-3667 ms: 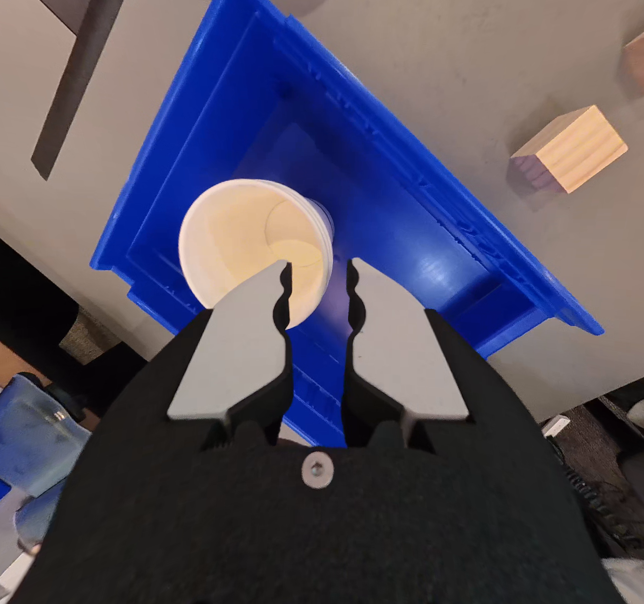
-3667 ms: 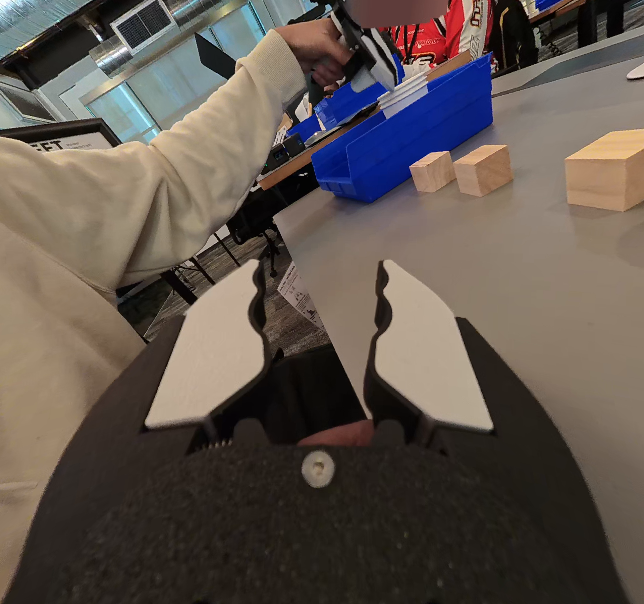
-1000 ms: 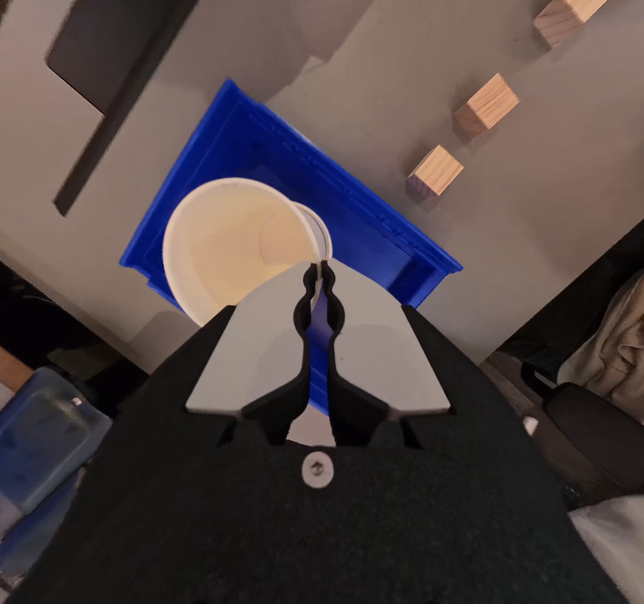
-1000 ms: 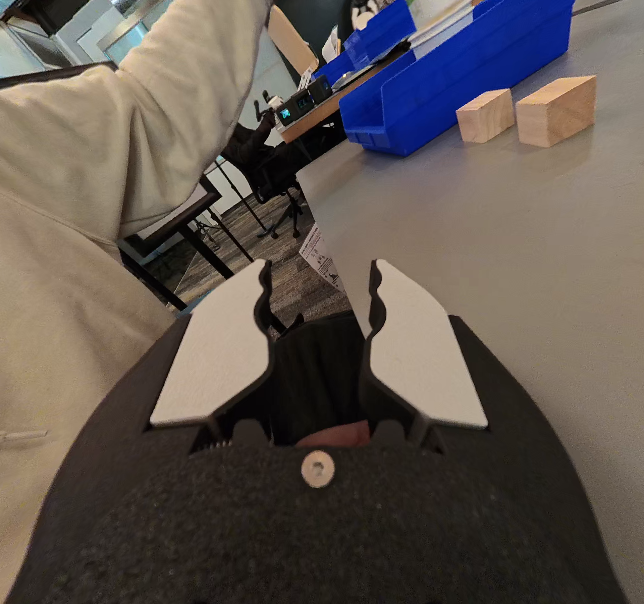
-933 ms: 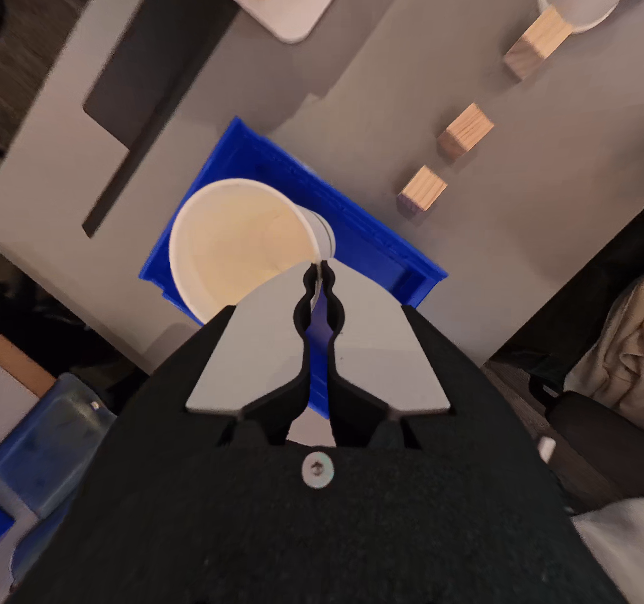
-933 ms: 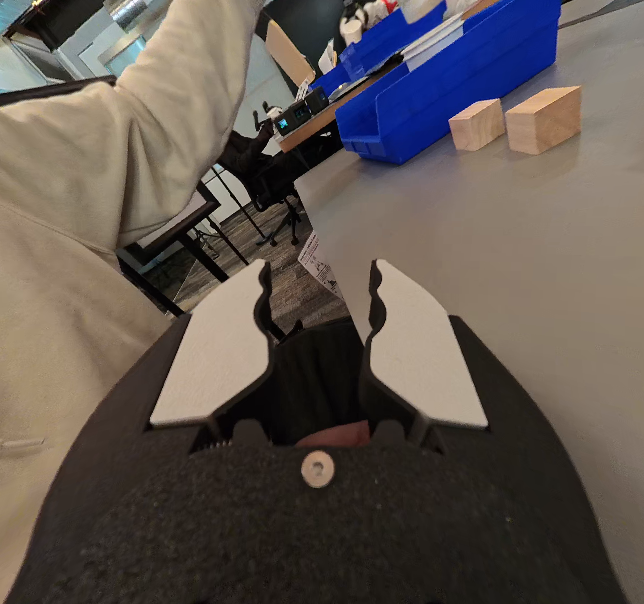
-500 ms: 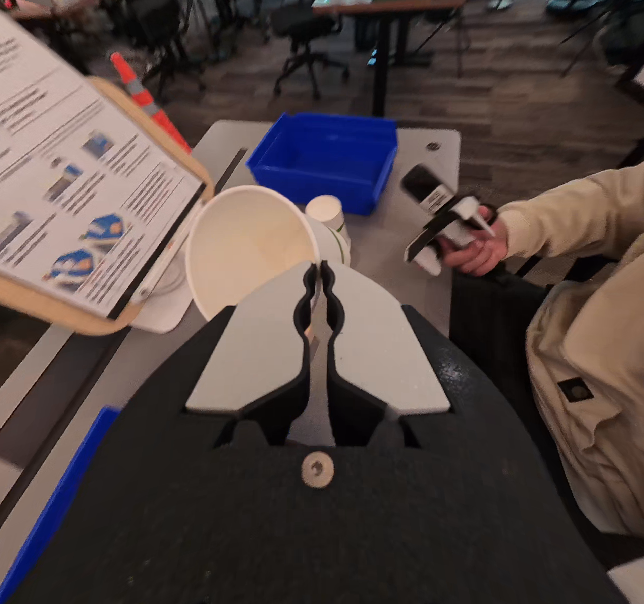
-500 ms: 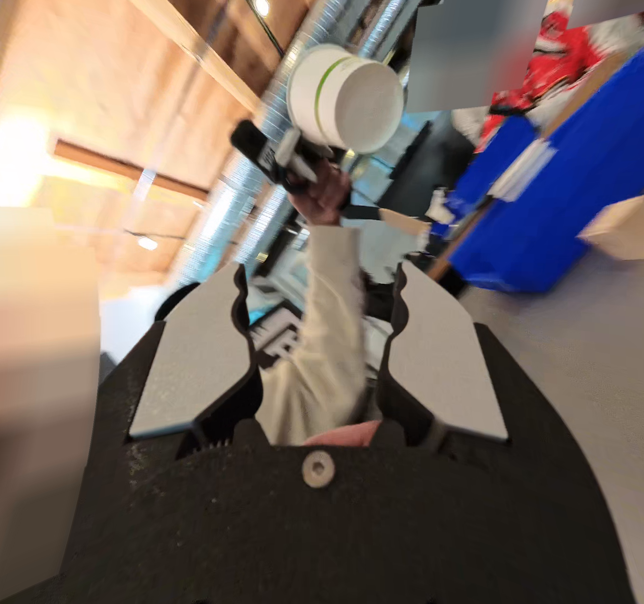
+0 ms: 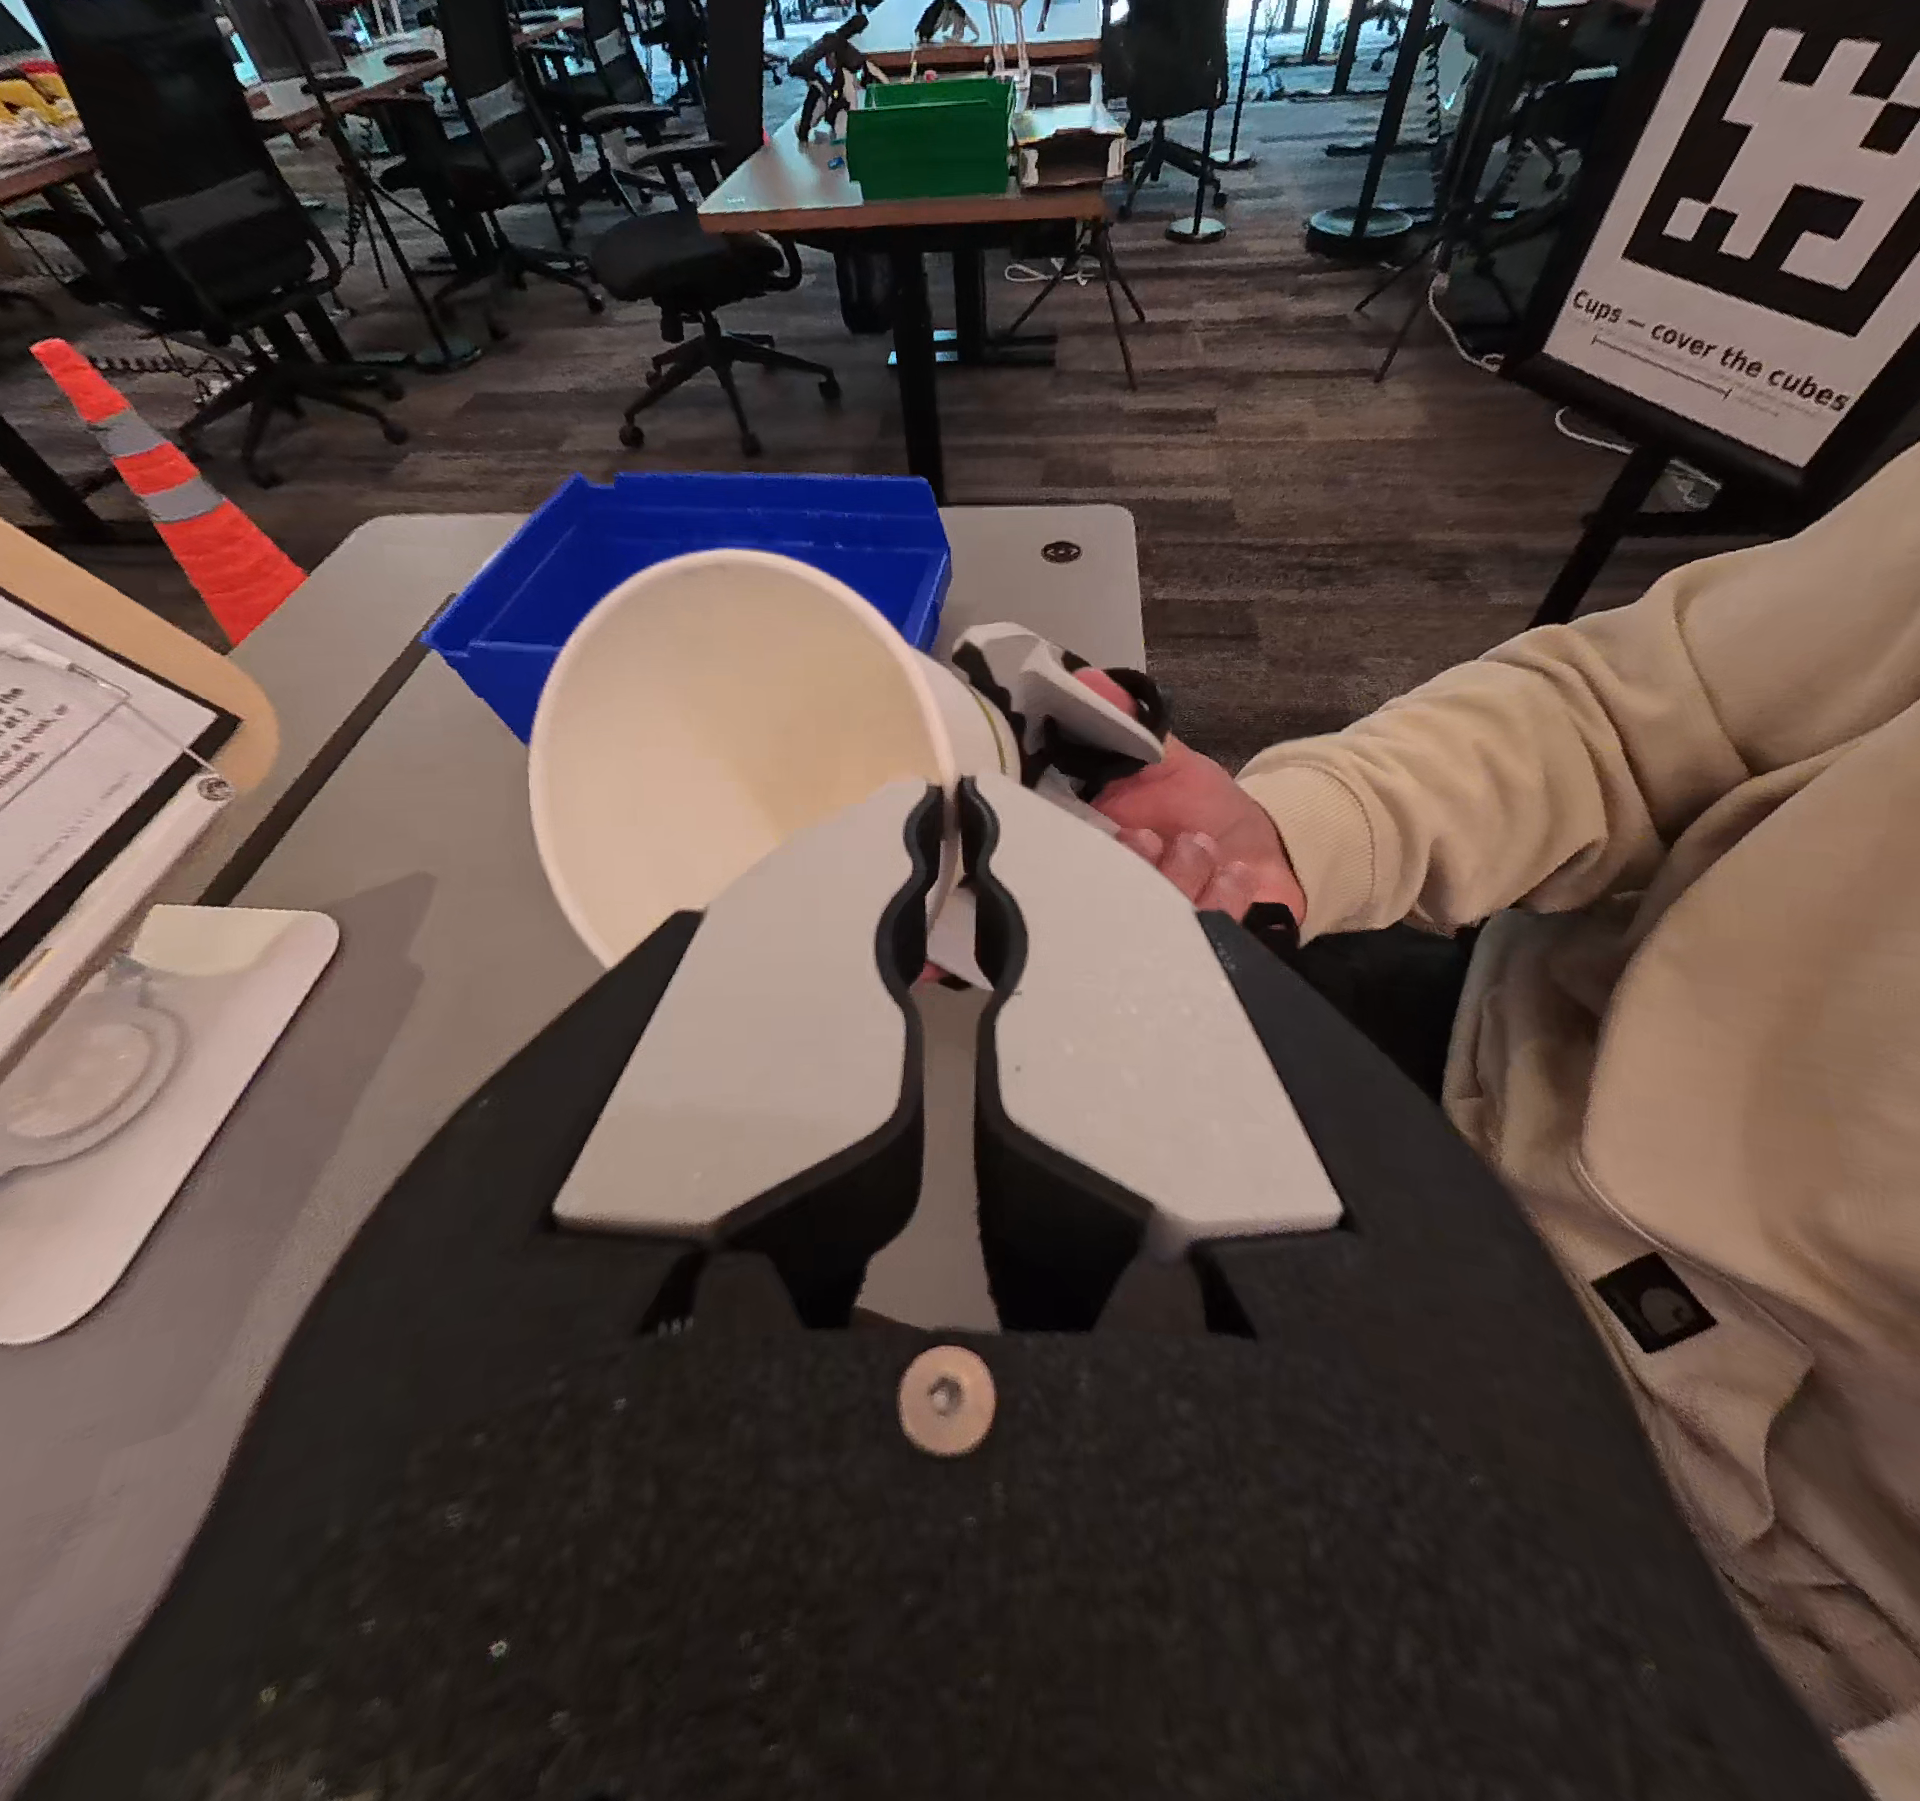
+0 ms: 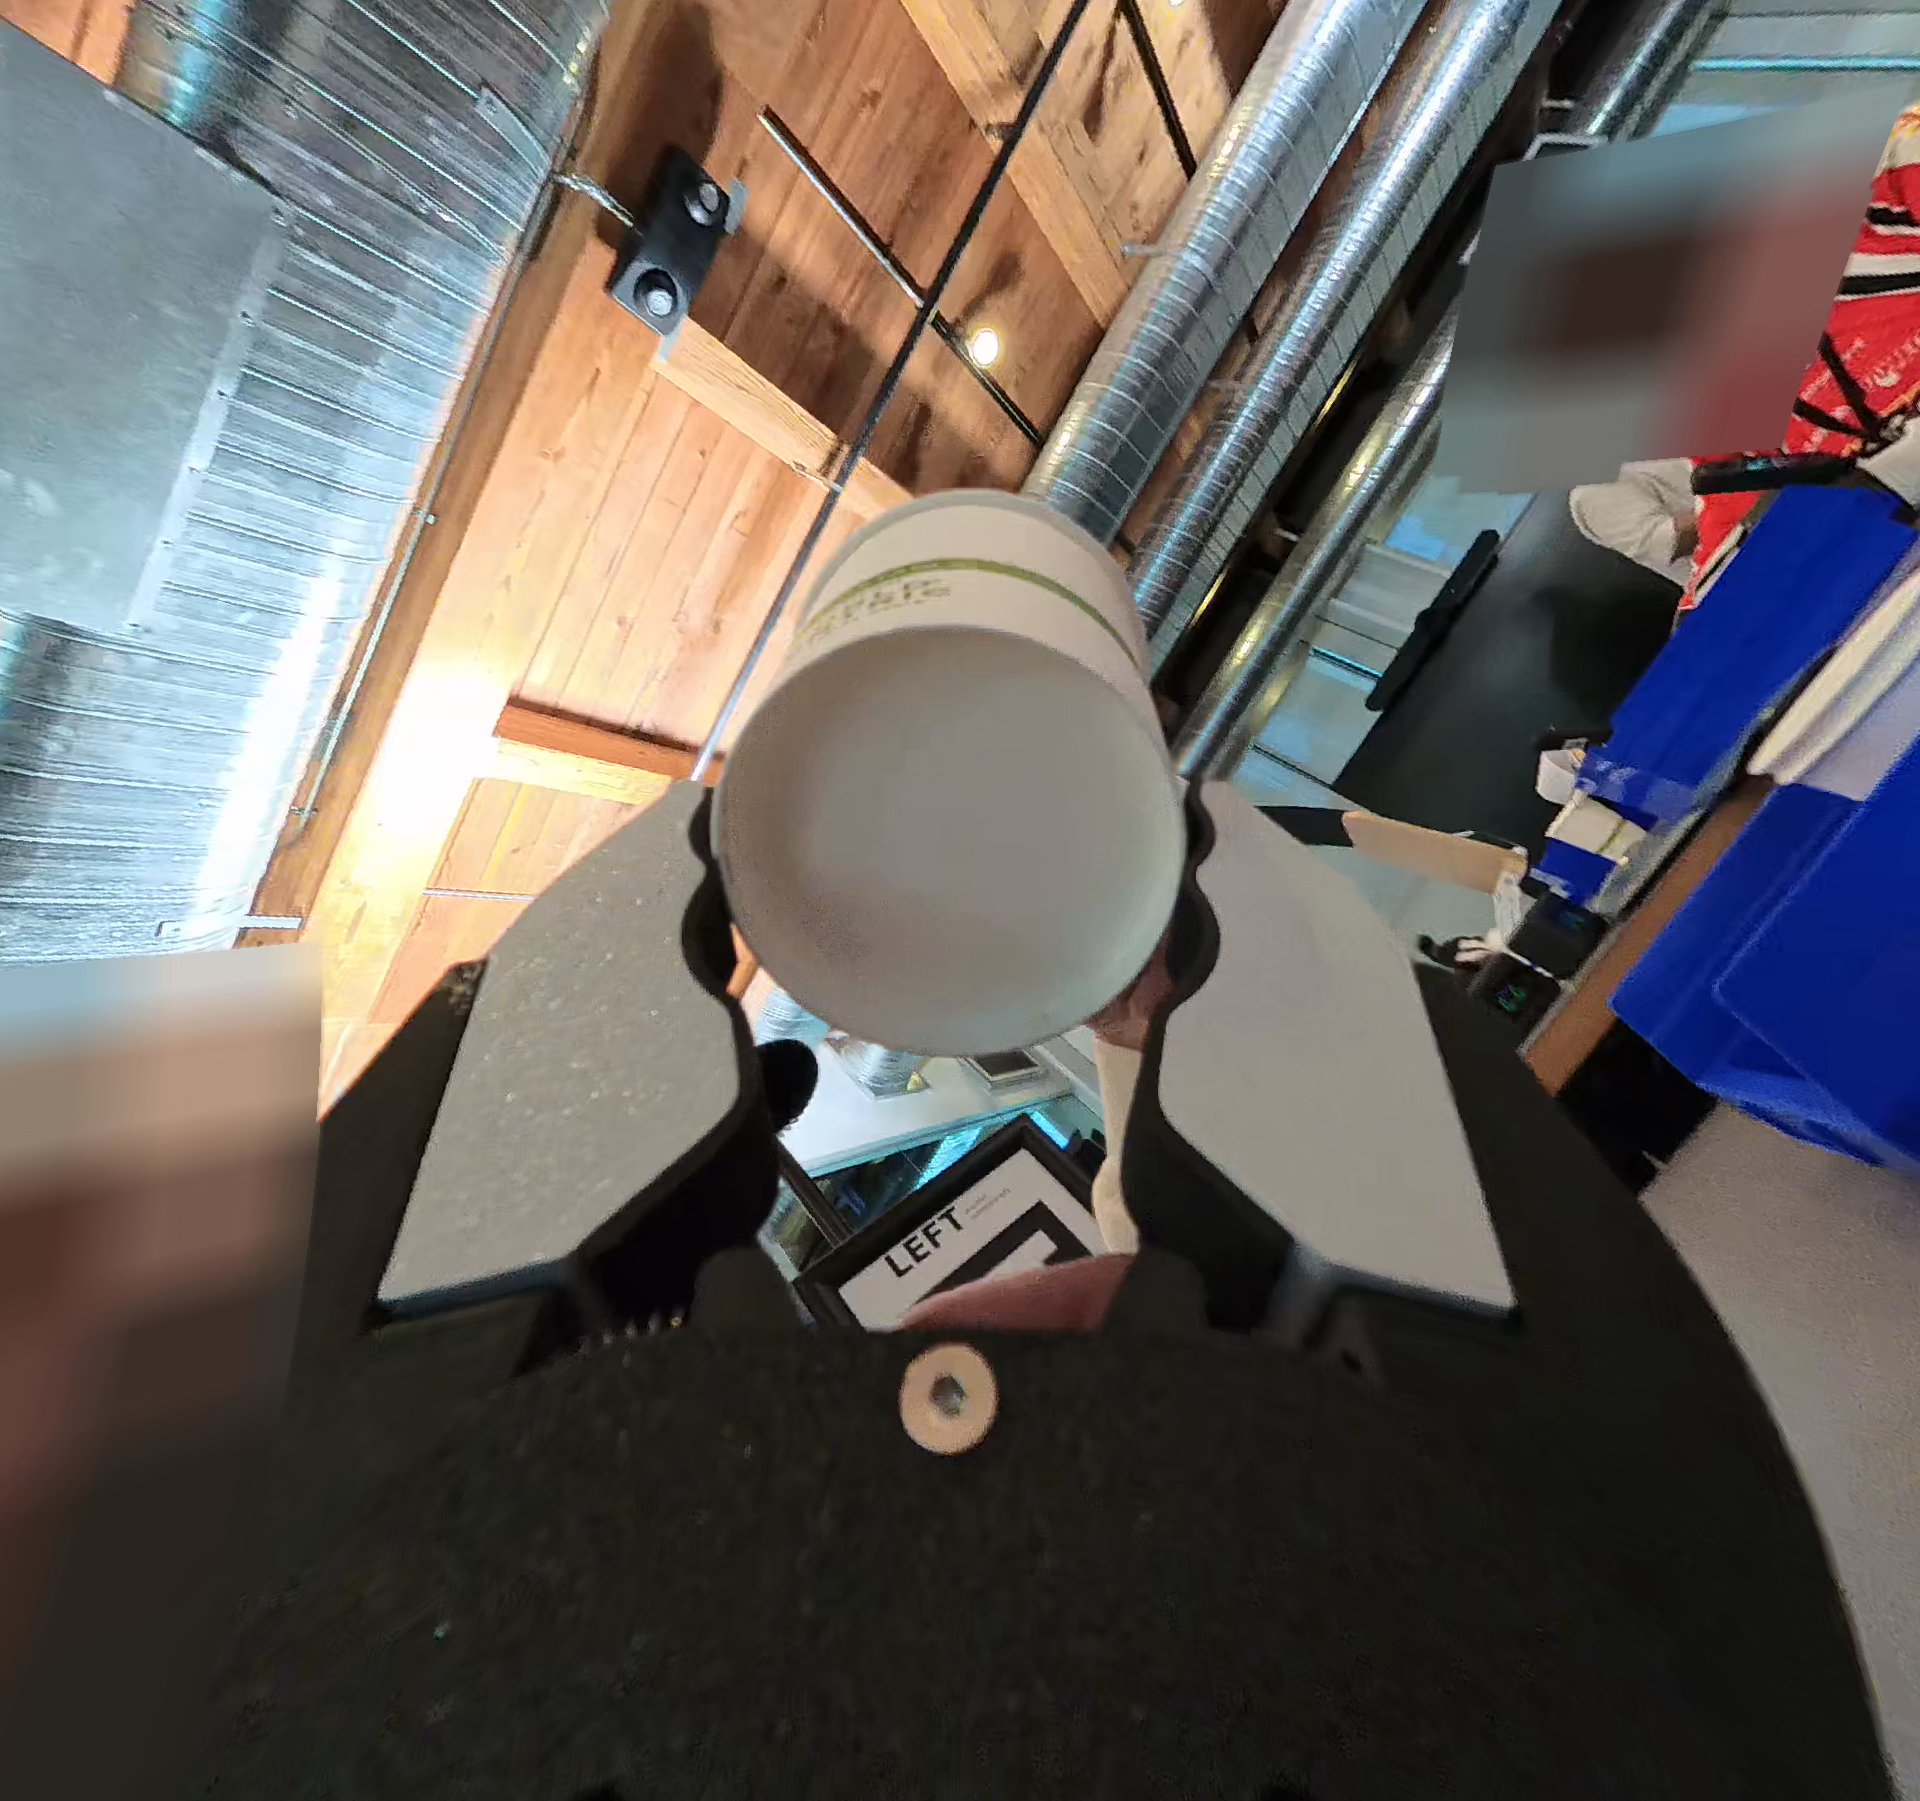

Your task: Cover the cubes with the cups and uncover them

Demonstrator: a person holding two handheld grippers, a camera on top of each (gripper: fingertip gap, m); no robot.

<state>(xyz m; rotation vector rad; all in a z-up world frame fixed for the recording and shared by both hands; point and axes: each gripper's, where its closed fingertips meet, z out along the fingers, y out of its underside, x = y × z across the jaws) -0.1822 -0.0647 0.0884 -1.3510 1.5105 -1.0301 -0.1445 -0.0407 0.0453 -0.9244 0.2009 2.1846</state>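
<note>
My left gripper (image 9: 951, 795) is shut on the rim of a white paper cup (image 9: 727, 733) and holds it in the air on its side, mouth toward the camera. My right gripper (image 9: 1049, 702), held by a hand, is at the cup's base. In the right wrist view the cup (image 10: 945, 868), white with a green stripe, shows its bottom. My right gripper (image 10: 945, 816) is open, with one finger on each side of the cup's base. I cannot tell whether the fingers touch it. No cubes are in view.
A blue bin (image 9: 727, 546) sits on the grey table (image 9: 343, 868) beyond the cup. A clipboard stand (image 9: 94, 712) on a white pad (image 9: 156, 1076) is at the left. An orange cone (image 9: 177, 494), chairs and a sign board (image 9: 1766, 141) stand behind. Blue bins (image 10: 1766, 816) are at the right.
My left gripper closed on the cup's rim, lifted it out of the blue bin and swung it round toward the right hand. My right gripper tilted up and moved onto the cup's base.
</note>
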